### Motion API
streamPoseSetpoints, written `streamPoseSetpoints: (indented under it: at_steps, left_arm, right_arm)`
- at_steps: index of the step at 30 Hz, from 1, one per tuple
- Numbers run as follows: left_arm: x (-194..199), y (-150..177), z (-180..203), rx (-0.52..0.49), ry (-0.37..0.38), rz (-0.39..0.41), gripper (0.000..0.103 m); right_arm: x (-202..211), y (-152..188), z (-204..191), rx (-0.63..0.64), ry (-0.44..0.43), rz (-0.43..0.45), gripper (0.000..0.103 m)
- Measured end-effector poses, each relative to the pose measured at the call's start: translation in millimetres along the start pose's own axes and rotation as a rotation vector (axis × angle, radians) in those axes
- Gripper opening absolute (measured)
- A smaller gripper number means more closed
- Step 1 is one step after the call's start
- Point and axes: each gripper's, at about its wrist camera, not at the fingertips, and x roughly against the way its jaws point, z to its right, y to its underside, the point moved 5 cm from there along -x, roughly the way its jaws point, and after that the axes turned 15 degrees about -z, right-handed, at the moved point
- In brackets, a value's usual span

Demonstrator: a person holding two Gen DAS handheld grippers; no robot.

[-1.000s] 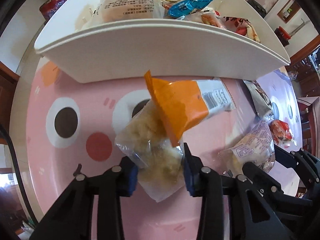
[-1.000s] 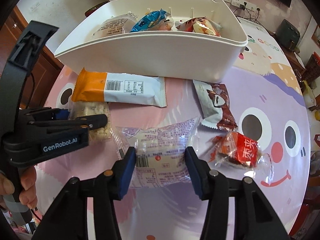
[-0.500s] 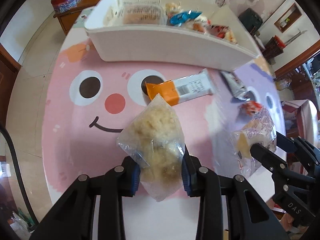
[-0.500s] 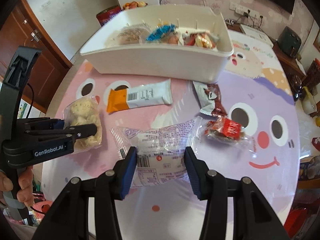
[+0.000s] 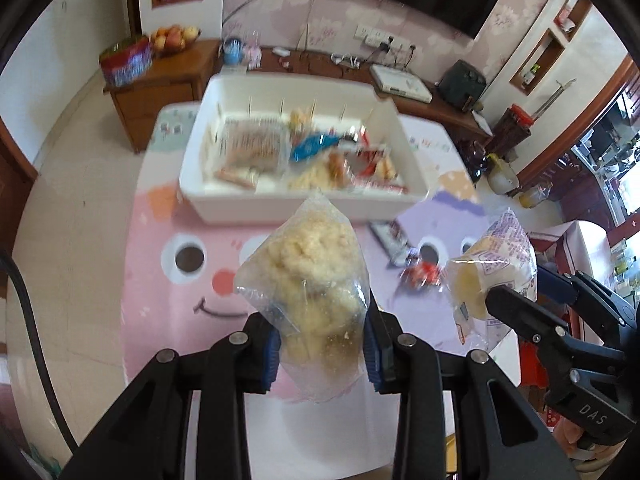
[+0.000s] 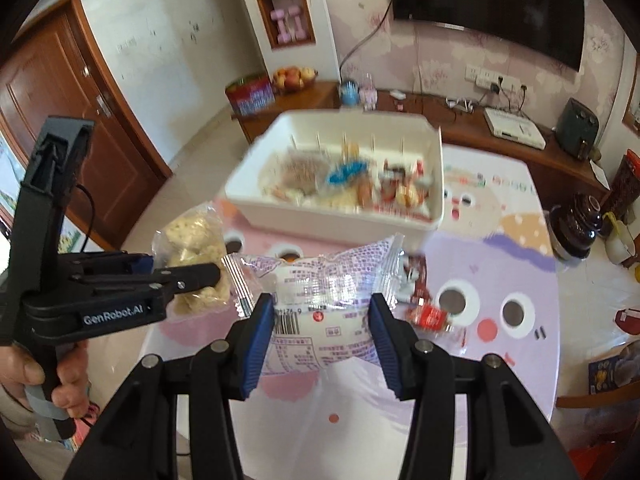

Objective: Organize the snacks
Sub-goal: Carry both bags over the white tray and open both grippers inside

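Observation:
My left gripper point(image 5: 320, 350) is shut on a clear bag of pale crumbly snack point(image 5: 310, 292), held high above the cartoon tablecloth. My right gripper point(image 6: 322, 344) is shut on a clear wrapped bread with purple print point(image 6: 324, 292), also lifted off the table. Each held packet shows in the other view: the bread point(image 5: 494, 276) at the right, the crumbly bag point(image 6: 196, 256) at the left. Beyond both stands the white bin point(image 5: 208, 200) point(image 6: 256, 208), blurred, with several snack packets inside.
A dark brown packet point(image 6: 418, 280) and a red packet point(image 6: 430, 316) lie on the purple part of the tablecloth point(image 6: 520, 272). A hand point(image 6: 48, 376) grips the left tool. Behind the table runs a wooden sideboard with a fruit bowl point(image 5: 174, 38) and a tin.
Both grippers have risen well above the table with their packets still held. The bin and tablecloth now look smaller and farther, and the orange-ended bar is hidden behind the packets.

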Motion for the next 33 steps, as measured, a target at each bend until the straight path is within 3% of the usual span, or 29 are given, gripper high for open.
streamPoseSetpoints:
  at_steps: [7, 20, 26, 33]
  left_arm:
    - [42, -36, 13, -0.043, 0.008, 0.057, 0.033]
    - [94, -119, 11, -0.08, -0.06, 0.189, 0.033]
    - [88, -162, -8, -0.065, -0.105, 0.211, 0.033]
    - [46, -196, -26, -0.041, -0.098, 0.141, 0.033]
  right_arm:
    - [46, -43, 7, -0.025, 0.026, 0.097, 0.048]
    - [104, -145, 23, -0.1, 0.084, 0.265, 0.049]
    - [91, -181, 26, -0.142, 0.089, 0.269, 0.05]
    - [43, -198, 35, -0.178, 0.095, 0.18, 0.05]
